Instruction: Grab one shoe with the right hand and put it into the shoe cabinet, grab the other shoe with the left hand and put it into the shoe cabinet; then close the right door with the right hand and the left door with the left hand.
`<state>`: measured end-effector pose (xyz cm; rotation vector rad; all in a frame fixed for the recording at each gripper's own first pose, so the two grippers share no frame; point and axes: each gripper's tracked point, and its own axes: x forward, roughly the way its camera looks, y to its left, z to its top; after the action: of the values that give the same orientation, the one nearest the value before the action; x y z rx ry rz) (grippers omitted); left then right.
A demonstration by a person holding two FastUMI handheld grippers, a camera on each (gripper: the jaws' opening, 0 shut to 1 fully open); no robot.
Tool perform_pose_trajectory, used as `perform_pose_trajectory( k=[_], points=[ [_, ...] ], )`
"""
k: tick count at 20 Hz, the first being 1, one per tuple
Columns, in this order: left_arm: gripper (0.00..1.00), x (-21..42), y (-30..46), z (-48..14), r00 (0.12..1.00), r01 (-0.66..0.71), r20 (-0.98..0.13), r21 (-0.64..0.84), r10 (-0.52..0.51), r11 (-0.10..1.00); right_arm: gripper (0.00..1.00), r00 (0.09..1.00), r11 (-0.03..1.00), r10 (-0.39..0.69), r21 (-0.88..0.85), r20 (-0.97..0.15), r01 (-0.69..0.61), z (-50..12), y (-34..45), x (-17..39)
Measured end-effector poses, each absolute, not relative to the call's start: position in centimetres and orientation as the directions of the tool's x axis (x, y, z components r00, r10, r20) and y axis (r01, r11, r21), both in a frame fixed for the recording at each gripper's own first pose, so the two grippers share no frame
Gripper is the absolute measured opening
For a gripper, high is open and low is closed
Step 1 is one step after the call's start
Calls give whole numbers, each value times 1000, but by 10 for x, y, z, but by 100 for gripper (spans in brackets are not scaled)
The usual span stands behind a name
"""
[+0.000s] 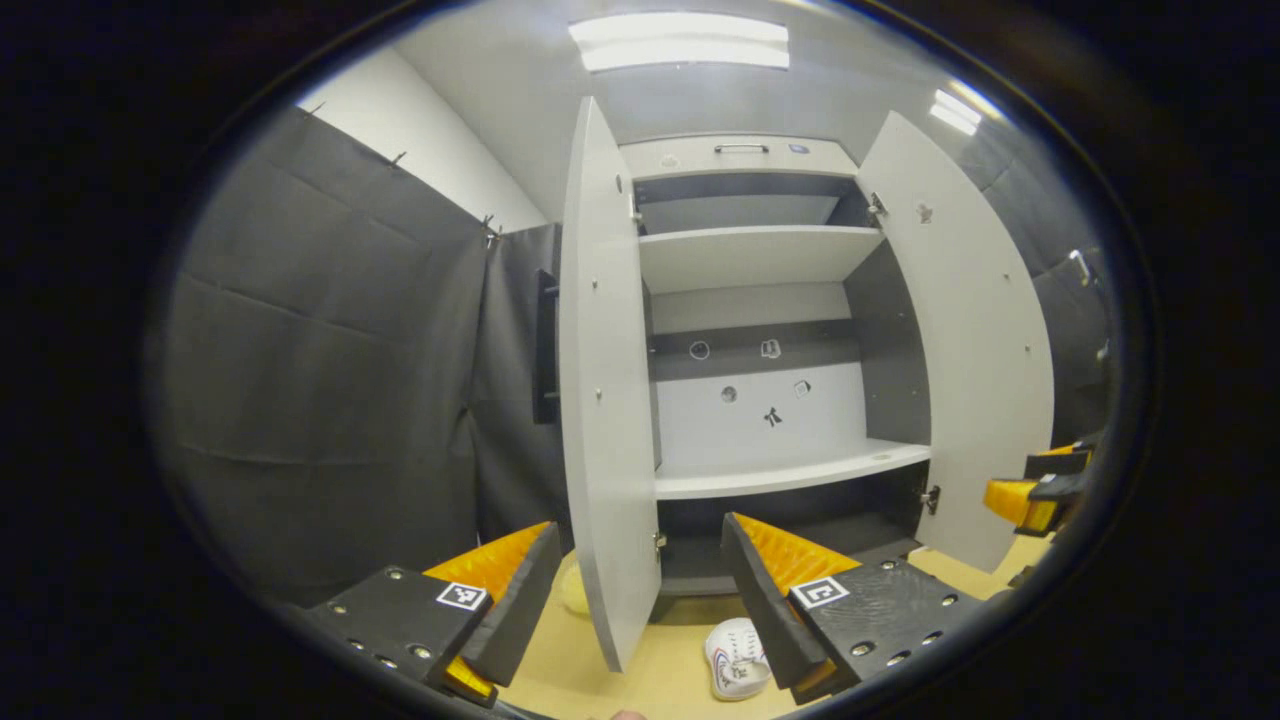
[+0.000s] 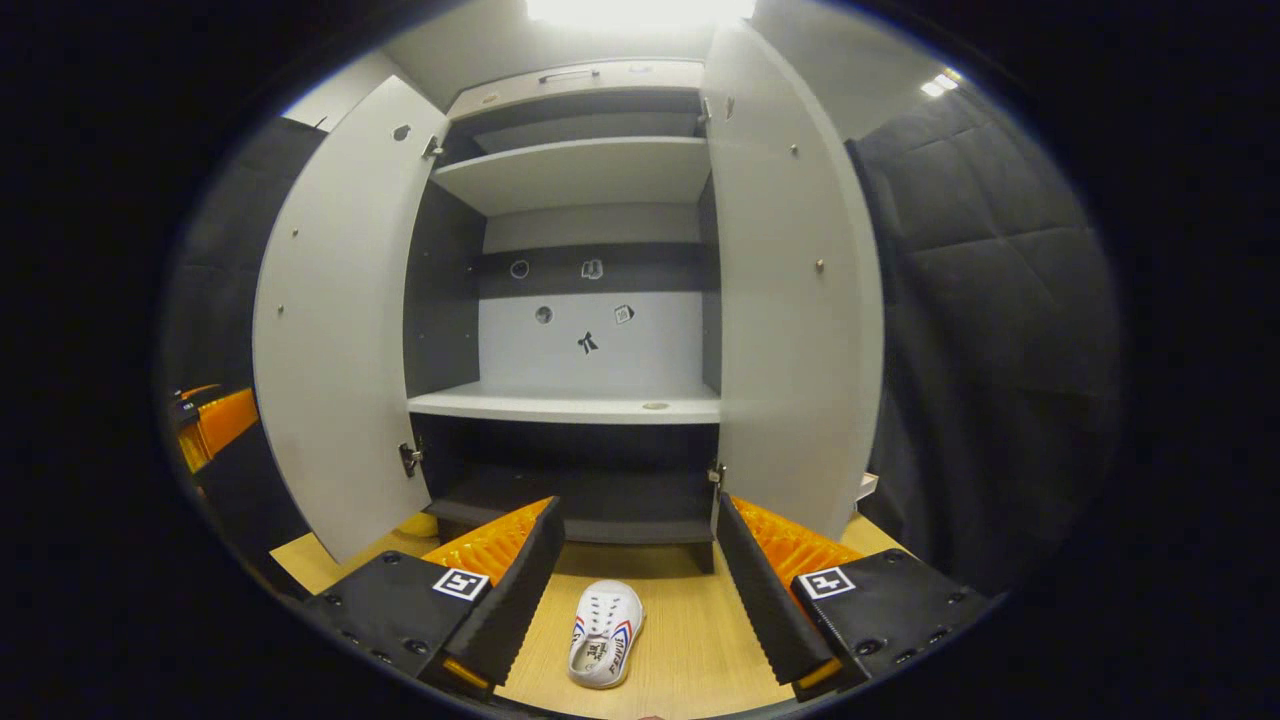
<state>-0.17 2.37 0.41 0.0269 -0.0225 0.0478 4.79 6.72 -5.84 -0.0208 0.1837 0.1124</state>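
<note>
A white shoe [image 2: 603,635] with coloured side stripes lies on the wooden floor [image 2: 690,650] in front of the shoe cabinet [image 2: 560,405], toe toward the cabinet. My right gripper [image 2: 638,505] hangs open above the shoe, which shows between its fingers without touching them. In the left gripper view the same shoe [image 1: 738,660] lies just beside the right finger of my open, empty left gripper [image 1: 640,525]. Both cabinet doors stand wide open: the left door [image 1: 600,400] and the right door [image 1: 980,350]. A pale yellowish rounded thing [image 1: 573,590] peeks from behind the left door; I cannot tell what it is.
The cabinet has a white middle shelf [image 1: 790,470], an upper shelf [image 1: 750,255] and a dark bottom compartment [image 2: 580,500], all bare. Black cloth walls [image 1: 330,380] close in both sides. The right gripper [image 1: 1040,490] shows at the far right of the left gripper view.
</note>
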Motion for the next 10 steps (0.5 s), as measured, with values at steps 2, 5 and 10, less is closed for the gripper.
perform_pose_trajectory(
  k=[2, 5, 10],
  points=[
    [94, -7, 32, 7, 997, -69, 27, 37, 68, 997, 96, 963, 989, 143, -7, -227, -148, -78, 83, 59],
    [94, -13, 44, 5, 995, -103, 23, 53, 101, 993, 94, 941, 981, 179, -20, -288, -193, -108, 100, 77],
    [94, -27, 66, 6, 987, -160, 15, 76, 159, 984, 94, 881, 966, 227, -21, -415, -258, -166, 124, 98]
  ],
)
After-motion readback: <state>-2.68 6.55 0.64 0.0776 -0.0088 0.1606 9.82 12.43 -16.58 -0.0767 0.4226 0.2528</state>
